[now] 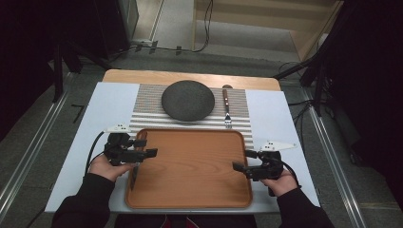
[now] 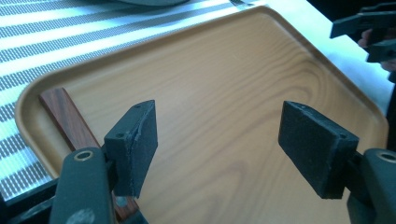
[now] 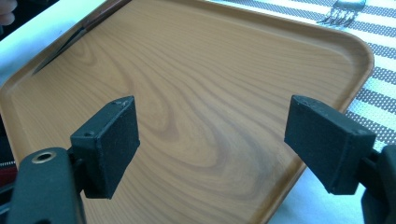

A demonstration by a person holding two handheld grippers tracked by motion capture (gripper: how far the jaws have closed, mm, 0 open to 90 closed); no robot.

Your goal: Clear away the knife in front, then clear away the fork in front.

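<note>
A wooden tray (image 1: 190, 202) lies on the table's near half. A knife (image 1: 134, 172) with a red-brown wooden handle (image 2: 65, 117) rests along the tray's left inner edge; its blade (image 3: 60, 46) runs beside the rim. My left gripper (image 1: 146, 146) hovers over the tray's left side, just right of the handle, jaws wide with nothing between them (image 2: 219, 121). My right gripper (image 1: 244, 160) stands open at the tray's right edge, empty, pointing across the tray (image 3: 210, 116). A dark round plate (image 1: 187, 99) and a fork (image 1: 227, 107) lie behind the tray.
Plate and fork rest on a striped placemat (image 1: 147, 107) over a white table cover (image 1: 95, 123). The fork's tines (image 3: 343, 14) point toward the tray's far right corner. Cables and dark stands surround the table on the floor.
</note>
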